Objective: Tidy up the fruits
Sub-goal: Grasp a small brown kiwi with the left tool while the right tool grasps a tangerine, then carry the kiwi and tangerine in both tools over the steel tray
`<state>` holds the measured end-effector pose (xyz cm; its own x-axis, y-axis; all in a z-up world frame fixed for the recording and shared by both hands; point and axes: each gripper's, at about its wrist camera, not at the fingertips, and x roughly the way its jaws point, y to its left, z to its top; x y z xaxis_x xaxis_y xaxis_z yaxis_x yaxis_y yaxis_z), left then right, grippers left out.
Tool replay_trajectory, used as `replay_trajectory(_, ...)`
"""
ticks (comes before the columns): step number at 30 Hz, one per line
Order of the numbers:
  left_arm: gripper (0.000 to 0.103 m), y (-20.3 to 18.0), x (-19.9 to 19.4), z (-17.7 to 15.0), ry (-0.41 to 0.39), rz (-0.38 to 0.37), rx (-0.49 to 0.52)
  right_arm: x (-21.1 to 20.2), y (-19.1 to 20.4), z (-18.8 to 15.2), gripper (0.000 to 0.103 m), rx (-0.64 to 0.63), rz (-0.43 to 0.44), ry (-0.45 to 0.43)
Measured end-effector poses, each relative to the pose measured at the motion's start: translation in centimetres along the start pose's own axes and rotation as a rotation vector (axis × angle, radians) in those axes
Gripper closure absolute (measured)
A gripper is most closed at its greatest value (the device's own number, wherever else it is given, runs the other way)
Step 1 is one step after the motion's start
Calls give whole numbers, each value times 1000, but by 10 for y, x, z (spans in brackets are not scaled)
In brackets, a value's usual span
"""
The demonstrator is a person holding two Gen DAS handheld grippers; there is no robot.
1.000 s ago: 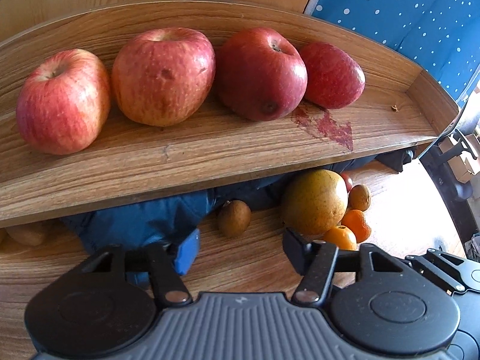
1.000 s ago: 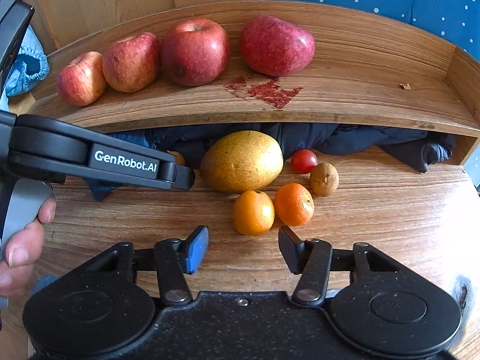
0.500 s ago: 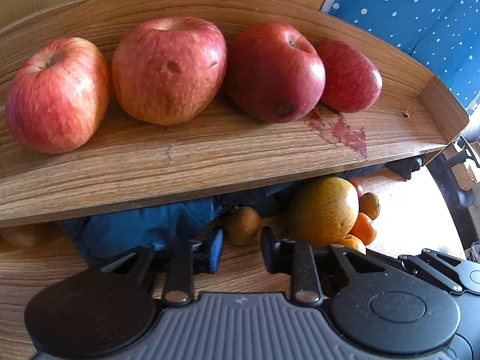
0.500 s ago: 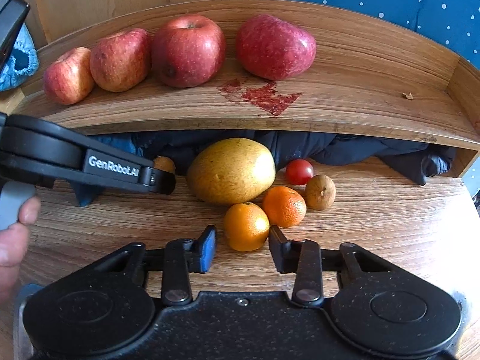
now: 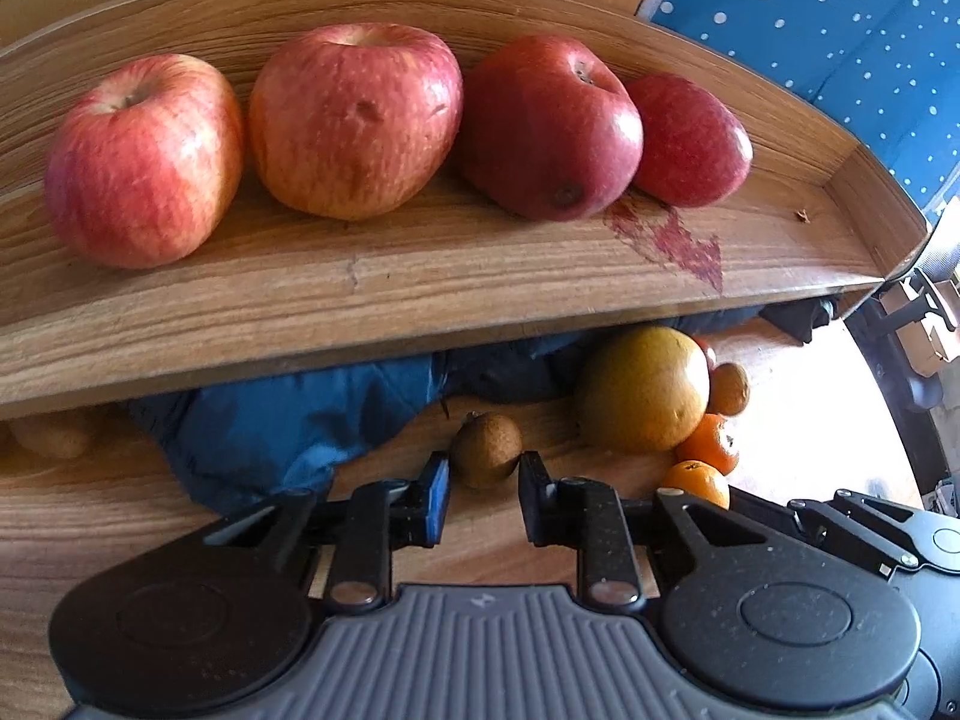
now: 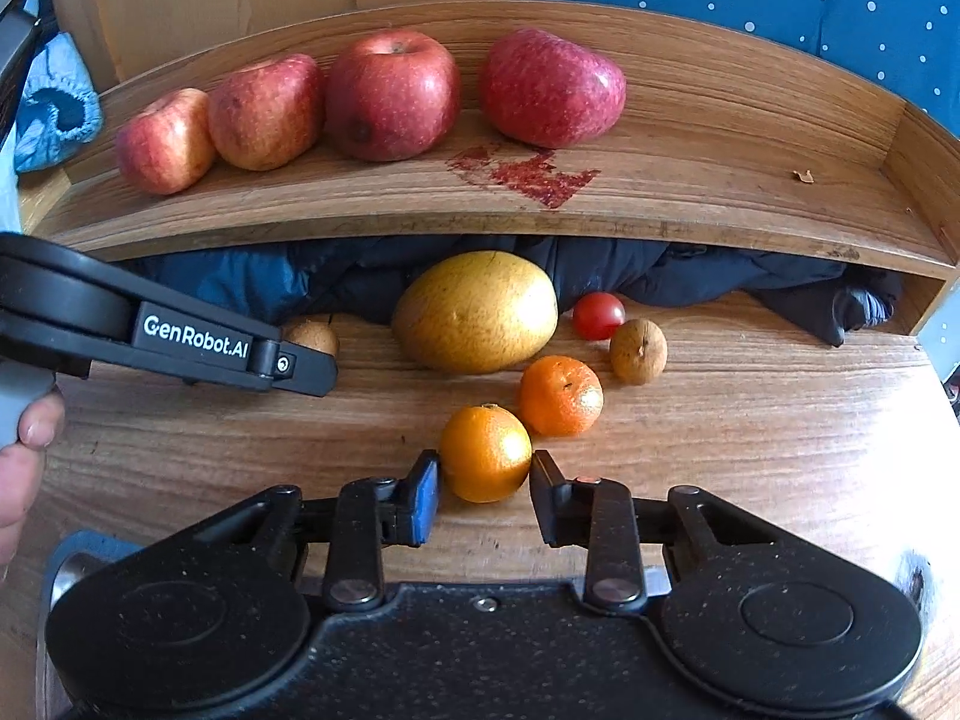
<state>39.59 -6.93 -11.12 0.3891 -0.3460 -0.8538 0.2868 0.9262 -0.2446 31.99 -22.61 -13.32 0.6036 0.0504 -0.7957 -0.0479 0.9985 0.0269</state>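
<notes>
Four apples [image 6: 390, 96] shelved; two oranges [image 6: 485, 453], perhaps two kiwis [image 5: 486, 449] below.

both wrist views face the shelf [image 5: 420, 276] closely, sharing its apples [image 6: 390, 96].

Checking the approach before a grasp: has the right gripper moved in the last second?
Yes. The right gripper has advanced toward the near orange, which sat ahead of the fingertips and now lies between the open jaws, on the table.
</notes>
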Motion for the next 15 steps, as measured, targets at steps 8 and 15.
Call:
replay_trajectory(8,77,-5,-16,-17,7,-3,11,-18,4,-11,69,-2,16,-19)
replay_trajectory(15,77,-12,-32,-32,7,-6,38,-38,10,-24,69,-19,44,-37)
